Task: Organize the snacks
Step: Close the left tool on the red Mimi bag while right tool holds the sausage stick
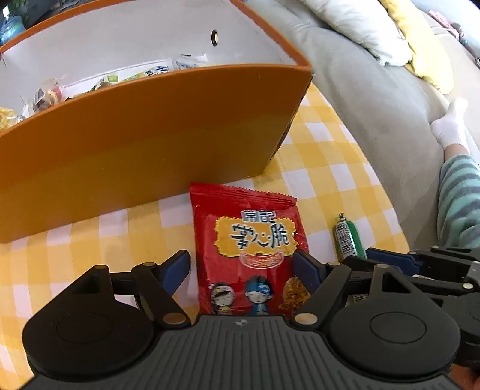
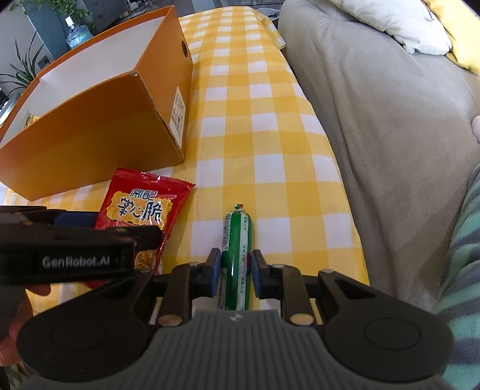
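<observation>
A red snack packet (image 1: 249, 240) (image 2: 138, 210) lies flat on the yellow checked cloth (image 1: 315, 150), just in front of an orange box (image 1: 150, 135) (image 2: 90, 126). My left gripper (image 1: 243, 265) straddles the packet's lower half, open, with a thin gap at its left pad. To the right lies a green sausage stick (image 1: 348, 240) (image 2: 237, 231). My right gripper (image 2: 234, 265) is shut on the stick's near half, its blue pads pressing both sides. The box has white inner walls and holds several wrapped snacks (image 1: 48, 96).
A grey sofa (image 1: 360, 90) (image 2: 375, 120) runs along the cloth's right edge, with white and yellow cushions (image 2: 399, 21) on it. A person's white-socked foot (image 1: 450, 123) and striped clothing (image 1: 459, 198) are at the right. A water bottle (image 2: 78, 33) and plants stand behind the box.
</observation>
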`<action>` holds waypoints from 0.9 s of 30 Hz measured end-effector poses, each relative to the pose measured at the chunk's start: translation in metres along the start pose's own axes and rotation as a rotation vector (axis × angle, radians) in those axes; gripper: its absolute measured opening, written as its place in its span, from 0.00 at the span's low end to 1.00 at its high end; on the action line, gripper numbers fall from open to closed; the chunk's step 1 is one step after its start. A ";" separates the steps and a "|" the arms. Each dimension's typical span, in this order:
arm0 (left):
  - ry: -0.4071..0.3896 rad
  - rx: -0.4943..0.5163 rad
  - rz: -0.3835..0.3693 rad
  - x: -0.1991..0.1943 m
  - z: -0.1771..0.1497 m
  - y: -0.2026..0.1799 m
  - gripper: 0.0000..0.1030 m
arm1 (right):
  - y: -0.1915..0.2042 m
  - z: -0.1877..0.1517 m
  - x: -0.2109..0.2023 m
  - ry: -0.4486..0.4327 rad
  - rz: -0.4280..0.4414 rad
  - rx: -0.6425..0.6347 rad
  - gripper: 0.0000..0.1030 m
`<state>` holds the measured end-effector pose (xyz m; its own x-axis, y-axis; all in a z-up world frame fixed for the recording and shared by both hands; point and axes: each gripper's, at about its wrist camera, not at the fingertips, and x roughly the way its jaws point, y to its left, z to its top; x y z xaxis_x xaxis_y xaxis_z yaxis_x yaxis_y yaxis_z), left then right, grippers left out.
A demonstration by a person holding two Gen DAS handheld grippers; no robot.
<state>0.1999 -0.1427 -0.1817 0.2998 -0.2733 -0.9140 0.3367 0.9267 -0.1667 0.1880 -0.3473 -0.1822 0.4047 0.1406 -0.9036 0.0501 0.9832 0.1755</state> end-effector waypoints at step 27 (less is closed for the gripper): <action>-0.028 -0.011 -0.137 -0.036 -0.009 0.001 0.30 | 0.017 -0.007 0.008 0.054 0.090 -0.036 0.19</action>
<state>0.1815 -0.1293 -0.1520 0.2763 -0.4044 -0.8719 0.3664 0.8830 -0.2934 0.1858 -0.3287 -0.1888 0.3564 0.2335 -0.9047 -0.0176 0.9698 0.2434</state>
